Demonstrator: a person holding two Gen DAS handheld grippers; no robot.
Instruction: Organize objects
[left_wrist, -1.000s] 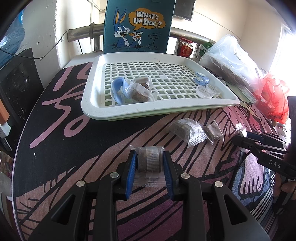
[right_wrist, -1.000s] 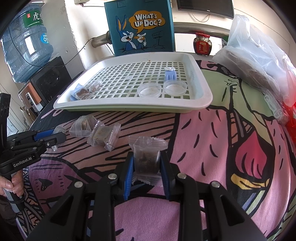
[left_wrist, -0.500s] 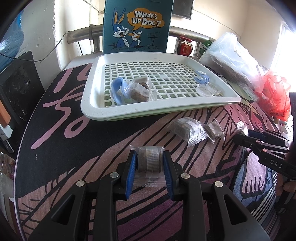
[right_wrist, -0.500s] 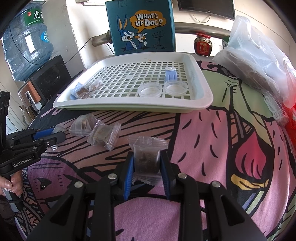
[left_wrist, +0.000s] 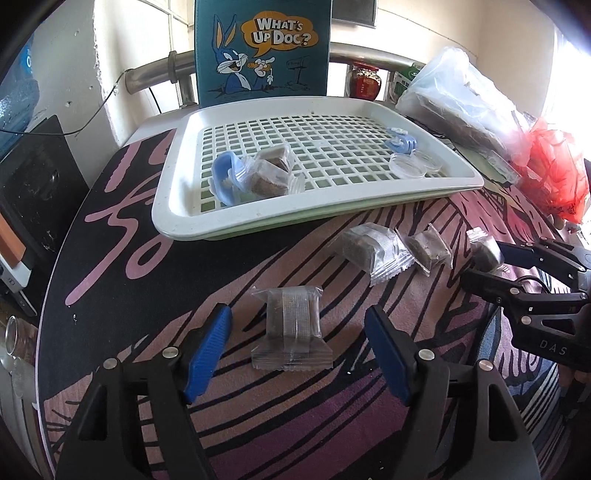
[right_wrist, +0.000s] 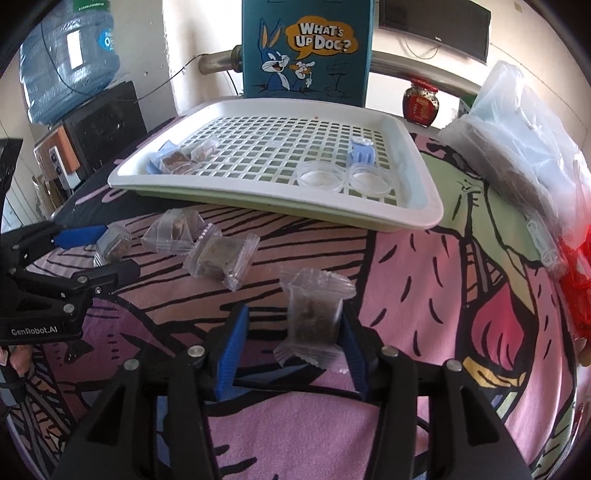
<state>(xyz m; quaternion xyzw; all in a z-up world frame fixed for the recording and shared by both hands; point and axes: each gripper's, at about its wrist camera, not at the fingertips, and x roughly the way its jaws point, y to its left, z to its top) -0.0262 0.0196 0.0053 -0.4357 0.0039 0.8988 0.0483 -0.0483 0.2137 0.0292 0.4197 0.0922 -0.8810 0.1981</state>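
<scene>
"WHAT'S UP DOC?" box (left_wrist: 260, 51) behind tray (left_wrist: 177, 206)

Black gripper (left_wrist: 297, 347), blue pads (left_wrist: 207, 347), silver screws

Your tray (left_wrist: 177, 206) is smooth white plastic with a slight sheen and a gridded floor. The packets (left_wrist: 291, 328) are clear, glossy, crinkled film with crimped ends. The printed cloth (right_wrist: 424, 295) over your bench looks matt and soft. Your jaws carry ribbed blue pads (left_wrist: 207, 350) on matt black plastic arms with shiny metal rivets.
</scene>
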